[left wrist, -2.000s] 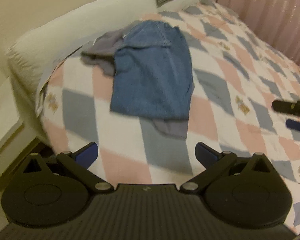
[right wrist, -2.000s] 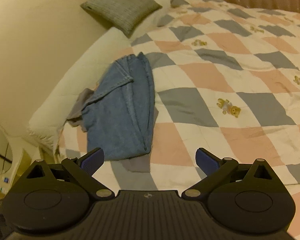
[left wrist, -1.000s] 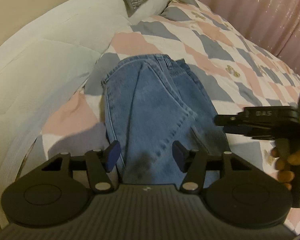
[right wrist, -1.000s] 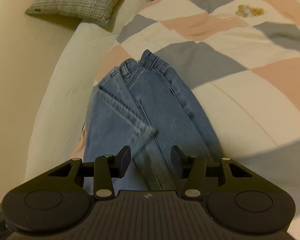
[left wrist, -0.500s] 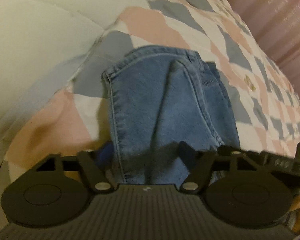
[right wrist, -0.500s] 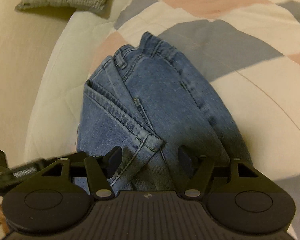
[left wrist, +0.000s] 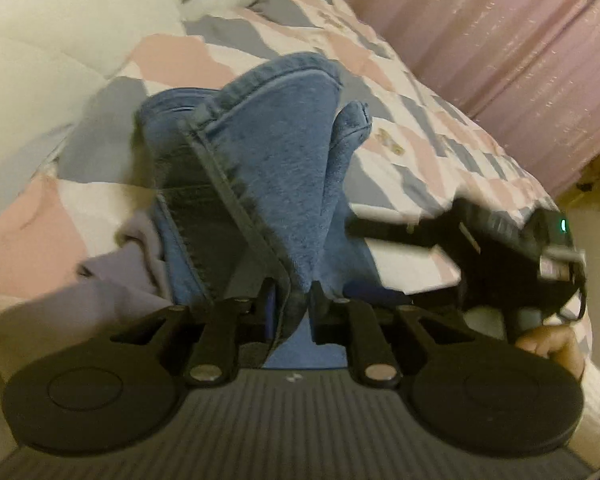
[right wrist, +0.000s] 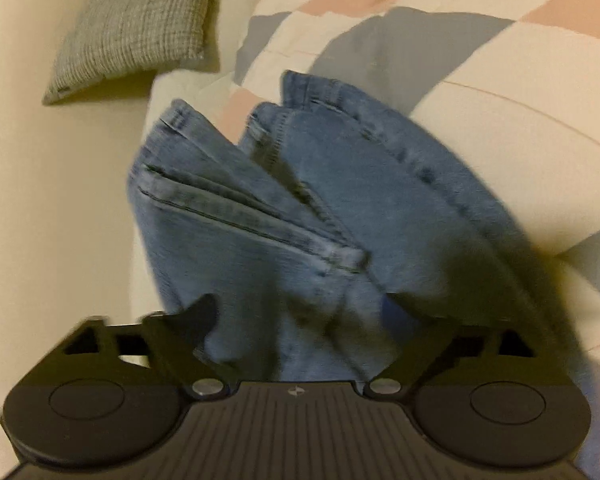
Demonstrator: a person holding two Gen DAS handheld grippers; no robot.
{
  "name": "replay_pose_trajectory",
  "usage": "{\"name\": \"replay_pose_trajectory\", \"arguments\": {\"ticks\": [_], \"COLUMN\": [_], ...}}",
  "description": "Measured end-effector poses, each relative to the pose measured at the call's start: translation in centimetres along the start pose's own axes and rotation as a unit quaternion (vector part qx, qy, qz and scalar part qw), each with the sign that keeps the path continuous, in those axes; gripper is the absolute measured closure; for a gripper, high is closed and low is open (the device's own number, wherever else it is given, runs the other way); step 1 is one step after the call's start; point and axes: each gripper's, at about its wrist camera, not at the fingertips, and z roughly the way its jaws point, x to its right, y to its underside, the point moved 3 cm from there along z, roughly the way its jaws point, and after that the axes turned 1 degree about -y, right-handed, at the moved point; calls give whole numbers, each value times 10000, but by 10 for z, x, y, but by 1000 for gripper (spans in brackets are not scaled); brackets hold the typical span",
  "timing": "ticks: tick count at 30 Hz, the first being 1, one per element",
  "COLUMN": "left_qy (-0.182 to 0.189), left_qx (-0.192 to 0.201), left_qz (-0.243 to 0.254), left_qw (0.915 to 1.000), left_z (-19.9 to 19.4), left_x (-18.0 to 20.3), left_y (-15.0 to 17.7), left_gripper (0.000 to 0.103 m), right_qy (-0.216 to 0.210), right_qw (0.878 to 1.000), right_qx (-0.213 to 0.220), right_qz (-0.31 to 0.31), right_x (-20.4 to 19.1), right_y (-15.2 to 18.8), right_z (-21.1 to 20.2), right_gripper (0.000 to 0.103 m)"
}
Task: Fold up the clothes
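Note:
Folded blue jeans (left wrist: 276, 168) lie on the checked quilt (left wrist: 172, 56) near the bed's edge. My left gripper (left wrist: 292, 312) is shut on the near edge of the jeans and lifts it, so the denim stands up in a fold. In the right wrist view the jeans (right wrist: 300, 208) fill the middle, with waistband and seams showing. My right gripper (right wrist: 300, 316) is open with its fingers spread wide apart around the near denim. The right gripper also shows in the left wrist view (left wrist: 380, 232), beside the jeans.
A grey garment (left wrist: 128, 256) lies under the jeans at the left. A white duvet roll (left wrist: 60, 32) runs along the bed's side. A grey woven cushion (right wrist: 136, 20) sits at the head. Pink curtains (left wrist: 500, 40) hang beyond the bed.
My left gripper has shut on the jeans' near edge and raised it. My right gripper has spread wider and pushed in closer to the denim.

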Motion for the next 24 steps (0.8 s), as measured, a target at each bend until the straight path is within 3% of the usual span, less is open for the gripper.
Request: {"name": "replay_pose_trajectory", "arguments": {"ticks": [3, 5, 7, 8, 9, 10, 11, 14, 17, 22, 24], "left_qy": [-146, -182, -174, -183, -208, -189, -171, -23, -195, -482, -595], "left_qx": [-163, -173, -200, -200, -200, -213, -227, -120, -181, -283, -336], "left_qz": [306, 511, 623, 656, 673, 657, 642, 485, 278, -67, -195], "left_qw": [9993, 9984, 9977, 9975, 9973, 9974, 9975, 9987, 9993, 9984, 9975], "left_z": [8, 10, 11, 11, 8, 3, -3, -31, -27, -21, -16], "left_x": [13, 20, 25, 27, 27, 27, 27, 29, 29, 30, 32], "left_y": [11, 19, 26, 29, 31, 32, 33, 34, 25, 10, 4], "left_gripper": [90, 90, 89, 88, 88, 88, 87, 81, 80, 70, 70], "right_qy": [-213, -127, 292, 485, 720, 943, 871, 651, 707, 946, 1352], "right_qw": [9988, 9976, 9955, 9940, 9929, 9913, 9942, 9972, 9934, 9770, 9658], "right_qx": [157, 94, -146, -249, -362, -469, -375, -91, 112, 107, -16], "right_qz": [-421, -673, -893, -946, -874, -793, -502, 368, 896, 1908, 2211], "right_x": [-27, -42, -53, -54, -50, -46, -36, -8, 26, 91, 115], "right_y": [-3, -5, -8, -9, -8, -7, -3, 10, 47, 122, 157], "right_z": [-1, 2, 13, 20, 25, 29, 18, -13, -73, -176, -219], "right_gripper": [0, 0, 0, 8, 47, 75, 92, 94, 94, 93, 94]}}
